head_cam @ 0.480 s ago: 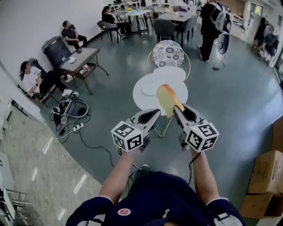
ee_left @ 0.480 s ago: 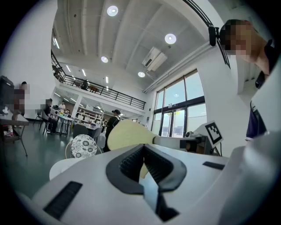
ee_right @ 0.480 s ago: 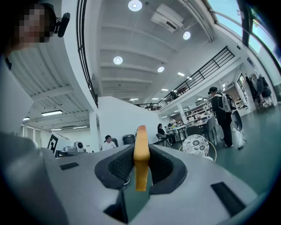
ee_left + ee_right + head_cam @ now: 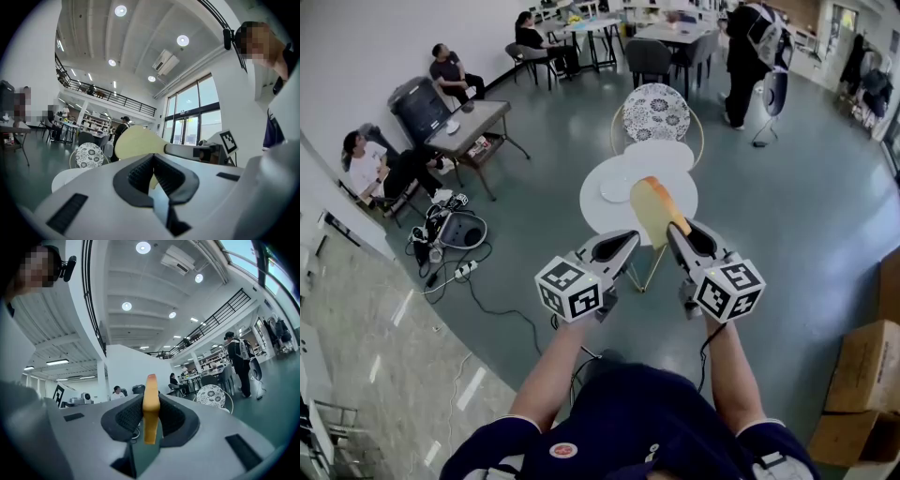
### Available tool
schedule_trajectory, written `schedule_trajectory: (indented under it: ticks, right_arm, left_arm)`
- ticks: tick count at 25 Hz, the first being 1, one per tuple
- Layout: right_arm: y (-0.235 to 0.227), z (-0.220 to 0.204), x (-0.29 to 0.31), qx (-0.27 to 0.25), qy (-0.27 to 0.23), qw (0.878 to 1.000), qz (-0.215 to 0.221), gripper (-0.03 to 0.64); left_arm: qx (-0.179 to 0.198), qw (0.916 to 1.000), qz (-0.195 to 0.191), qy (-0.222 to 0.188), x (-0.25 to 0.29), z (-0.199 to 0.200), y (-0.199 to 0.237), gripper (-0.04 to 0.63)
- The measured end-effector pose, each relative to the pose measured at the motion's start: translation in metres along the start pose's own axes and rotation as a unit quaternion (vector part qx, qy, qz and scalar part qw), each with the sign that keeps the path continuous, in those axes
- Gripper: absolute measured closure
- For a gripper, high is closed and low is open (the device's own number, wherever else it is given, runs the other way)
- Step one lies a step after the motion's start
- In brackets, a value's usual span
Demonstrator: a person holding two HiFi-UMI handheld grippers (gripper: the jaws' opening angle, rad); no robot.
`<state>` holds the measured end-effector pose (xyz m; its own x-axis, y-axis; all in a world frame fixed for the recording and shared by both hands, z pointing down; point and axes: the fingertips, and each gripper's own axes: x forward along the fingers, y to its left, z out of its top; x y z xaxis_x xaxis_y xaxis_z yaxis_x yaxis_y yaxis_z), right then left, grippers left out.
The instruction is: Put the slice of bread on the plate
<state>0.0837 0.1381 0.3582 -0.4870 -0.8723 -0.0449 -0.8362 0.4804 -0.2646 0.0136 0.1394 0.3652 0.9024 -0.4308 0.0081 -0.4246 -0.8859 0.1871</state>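
Observation:
My right gripper (image 4: 674, 229) is shut on a slice of bread (image 4: 653, 208), pale with a golden crust, held on edge and sticking out forward over the round white table (image 4: 598, 214). A small white plate (image 4: 617, 188) lies on that table to the left of the bread. In the right gripper view the bread (image 4: 150, 401) stands upright between the dark pads. My left gripper (image 4: 624, 242) hovers level beside the right one, its jaws together with nothing between them. The left gripper view shows the bread's flat face (image 4: 136, 142) ahead of the left gripper (image 4: 153, 163).
A round patterned chair (image 4: 656, 112) stands behind the table. People sit at the left by a low table (image 4: 473, 127), and one person stands at the back right (image 4: 745, 56). Cables and a bag lie on the floor at left (image 4: 455, 234). Cardboard boxes (image 4: 862, 375) are at the right.

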Motion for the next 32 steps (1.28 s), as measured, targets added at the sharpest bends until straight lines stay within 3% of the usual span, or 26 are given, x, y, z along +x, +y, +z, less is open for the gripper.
schedule_trajectory:
  ticks: [16,32]
  right_arm:
    - [-0.023,-0.002,0.026,0.009,0.002,1.0,0.011,0.528]
    - [-0.063,-0.019,0.134,0.015,0.026,0.999,0.014,0.528]
  left_arm:
    - [-0.013,0.9998,0.015,0.002,0.014,-0.006,0.032,0.589]
    - [-0.033,0.9993,0.018,0.003,0.044,-0.004,0.145,0.589]
